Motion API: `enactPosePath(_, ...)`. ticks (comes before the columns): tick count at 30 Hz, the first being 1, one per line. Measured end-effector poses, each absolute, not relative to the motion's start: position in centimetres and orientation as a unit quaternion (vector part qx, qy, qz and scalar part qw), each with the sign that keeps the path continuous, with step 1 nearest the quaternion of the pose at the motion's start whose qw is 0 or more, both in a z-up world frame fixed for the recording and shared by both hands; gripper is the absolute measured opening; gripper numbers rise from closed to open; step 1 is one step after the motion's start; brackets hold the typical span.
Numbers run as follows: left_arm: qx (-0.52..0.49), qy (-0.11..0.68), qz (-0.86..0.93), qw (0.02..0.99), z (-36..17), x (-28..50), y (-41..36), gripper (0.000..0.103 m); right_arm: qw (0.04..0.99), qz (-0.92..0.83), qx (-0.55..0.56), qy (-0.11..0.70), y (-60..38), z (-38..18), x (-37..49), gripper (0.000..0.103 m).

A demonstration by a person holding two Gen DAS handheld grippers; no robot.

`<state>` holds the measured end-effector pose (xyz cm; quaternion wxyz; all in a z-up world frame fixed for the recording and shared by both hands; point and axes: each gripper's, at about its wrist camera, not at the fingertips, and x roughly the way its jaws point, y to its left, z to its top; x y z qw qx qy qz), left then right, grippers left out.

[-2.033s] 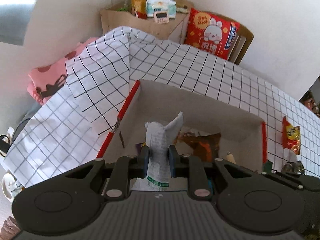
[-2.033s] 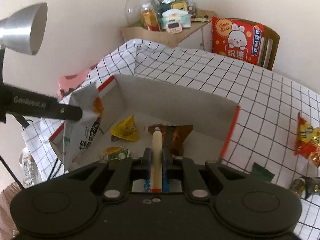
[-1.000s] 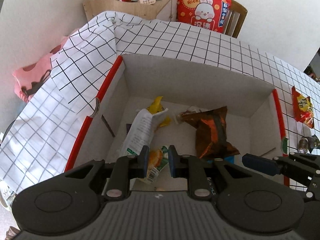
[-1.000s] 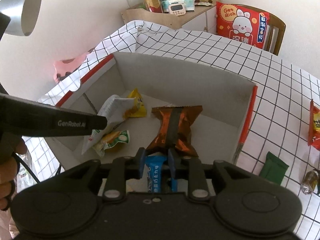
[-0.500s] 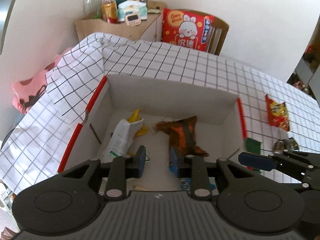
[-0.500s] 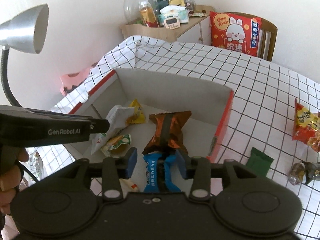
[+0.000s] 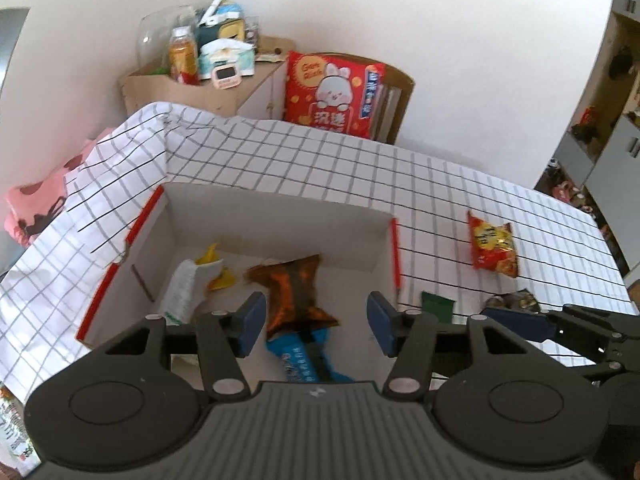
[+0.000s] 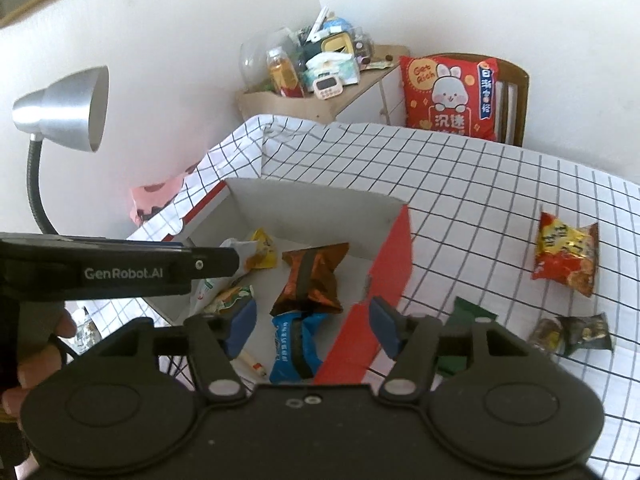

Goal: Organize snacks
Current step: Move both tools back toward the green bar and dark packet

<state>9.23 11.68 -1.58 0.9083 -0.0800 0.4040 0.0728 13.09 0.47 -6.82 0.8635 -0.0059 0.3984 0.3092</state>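
A white cardboard box [image 7: 280, 204] [image 8: 312, 204] with red edges sits on the checked tablecloth. Inside lie a brown-orange snack bag [image 7: 294, 292] [image 8: 312, 276], a blue packet [image 7: 300, 360] [image 8: 292, 348], a white pouch [image 7: 182, 292] and a yellow wrapper [image 7: 212, 266] [image 8: 262, 252]. My left gripper [image 7: 316, 322] hangs above the box, jaws opening, nothing between the pads. My right gripper [image 8: 312, 326] also hangs over the box with jaws opening and empty. On the cloth to the right lie a red-yellow snack bag [image 7: 492, 248] [image 8: 568, 254], a green packet [image 7: 438, 306] [image 8: 464, 316] and a dark crumpled wrapper [image 8: 572, 334].
A silver desk lamp [image 8: 64, 116] stands left of the box. Behind the table are a wooden shelf with bottles and a timer [image 7: 200, 72] and a chair with a red rabbit cushion [image 7: 332, 96]. A pink cloth [image 7: 32, 208] lies at the far left.
Both grippers let go of their snacks into the box, then rose and pulled back while their jaws spread wide. The white pouch and blue packet now lie in the box.
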Motion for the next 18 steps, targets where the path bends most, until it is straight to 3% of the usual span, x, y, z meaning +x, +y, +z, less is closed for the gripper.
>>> enactPosePath(11,-0.063,0.385,0.047,0.92,-1.6,9.1,6.1,0.063,0.882,0.283,0.005,0.377,-6.3,-5.5,12.0,0.086)
enactPosePath(14,-0.062,0.381,0.04,0.922,-1.8,9.2,4.7,0.072,0.888,0.27,0.004,0.371,-8.3,-5.5,11.8,0.09)
enactPosePath(18,-0.063,0.38,0.026,0.922,-2.2,9.6,2.6,0.072,0.894,0.253,0.008,0.37,-10.7,-5.9,11.9,0.097)
